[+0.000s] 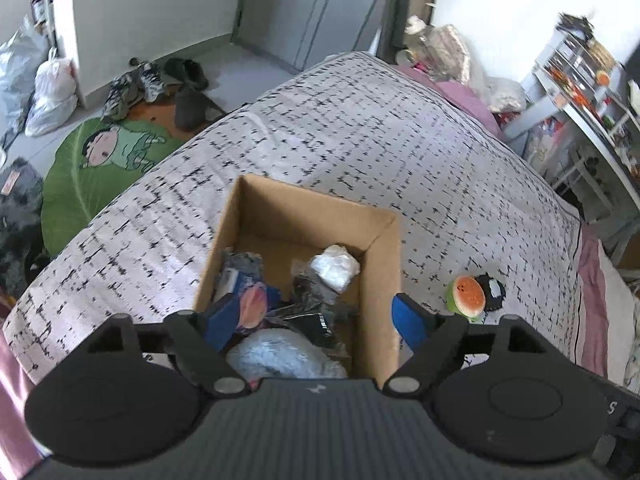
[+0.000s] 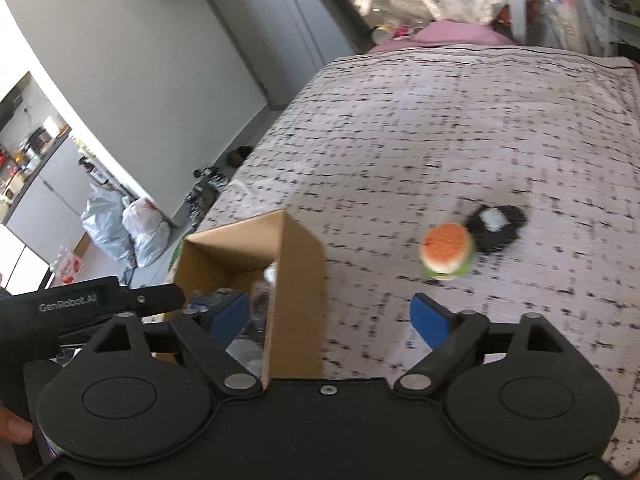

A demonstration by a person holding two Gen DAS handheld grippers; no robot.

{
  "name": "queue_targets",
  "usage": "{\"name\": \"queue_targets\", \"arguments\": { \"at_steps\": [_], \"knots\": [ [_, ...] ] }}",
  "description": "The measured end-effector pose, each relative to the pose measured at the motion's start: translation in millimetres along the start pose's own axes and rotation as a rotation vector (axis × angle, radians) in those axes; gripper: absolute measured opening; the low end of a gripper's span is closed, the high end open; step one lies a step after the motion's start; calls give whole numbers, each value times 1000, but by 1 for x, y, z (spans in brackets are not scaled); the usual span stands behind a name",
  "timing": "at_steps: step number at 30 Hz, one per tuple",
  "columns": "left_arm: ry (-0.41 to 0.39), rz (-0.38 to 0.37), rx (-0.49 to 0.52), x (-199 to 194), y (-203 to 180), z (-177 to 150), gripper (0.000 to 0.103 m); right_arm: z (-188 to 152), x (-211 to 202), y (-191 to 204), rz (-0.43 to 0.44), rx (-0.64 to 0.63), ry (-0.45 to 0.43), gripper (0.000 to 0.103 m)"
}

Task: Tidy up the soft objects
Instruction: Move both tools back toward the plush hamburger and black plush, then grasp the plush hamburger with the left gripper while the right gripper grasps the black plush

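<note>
An open cardboard box (image 1: 380, 280) stands on the bed, with several soft things inside: a white fluffy item (image 1: 280, 354), a white bag (image 1: 336, 266), grey and dark pieces. My left gripper (image 1: 320, 316) is open above the box's near end, its right finger outside the right wall. A pink soft piece (image 1: 253, 305) lies against the left finger; I cannot tell if it is held. An orange-and-green plush (image 1: 466, 295) and a black soft item (image 1: 493, 291) lie on the bed right of the box. My right gripper (image 2: 332, 320) is open and straddles the box's right wall (image 2: 298, 304); the plush (image 2: 447, 251) and black item (image 2: 496, 224) lie ahead to the right.
The bed has a white cover with black dashes (image 1: 360, 140). Pink bedding and a pile of items (image 1: 436, 52) sit at its far end. A shelf unit (image 1: 580, 92) stands on the right. Shoes, a green rug (image 1: 100, 160) and plastic bags (image 1: 52, 92) are on the floor at left.
</note>
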State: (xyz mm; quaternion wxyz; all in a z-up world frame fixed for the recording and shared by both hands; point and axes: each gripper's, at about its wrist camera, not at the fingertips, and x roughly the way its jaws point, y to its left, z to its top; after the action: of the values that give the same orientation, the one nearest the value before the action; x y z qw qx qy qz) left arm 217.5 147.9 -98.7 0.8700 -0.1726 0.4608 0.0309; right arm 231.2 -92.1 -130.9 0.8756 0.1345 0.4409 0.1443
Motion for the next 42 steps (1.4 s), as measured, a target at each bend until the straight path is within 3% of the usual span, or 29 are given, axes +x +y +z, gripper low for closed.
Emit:
{"name": "queue_targets", "arguments": {
  "at_steps": [2, 6, 9, 17, 31, 42],
  "knots": [
    [13, 23, 48, 3, -12, -1, 83, 1, -3, -10, 3, 16, -4, 95],
    [24, 0, 67, 5, -27, -4, 84, 4, -8, -26, 0, 18, -18, 103],
    [33, 8, 87, 8, -40, -6, 94, 7, -12, -38, -13, 23, -32, 103],
    [36, 31, 139, 12, -71, -8, 100, 17, -21, -70, -26, 33, -64, 103],
    [40, 42, 177, 29, -131, -11, 101, 39, -27, -123, -32, 44, -104, 103],
    [38, 58, 239, 53, -167, -17, 100, 37, -13, -155, -6, 149, -110, 103]
  ]
}}
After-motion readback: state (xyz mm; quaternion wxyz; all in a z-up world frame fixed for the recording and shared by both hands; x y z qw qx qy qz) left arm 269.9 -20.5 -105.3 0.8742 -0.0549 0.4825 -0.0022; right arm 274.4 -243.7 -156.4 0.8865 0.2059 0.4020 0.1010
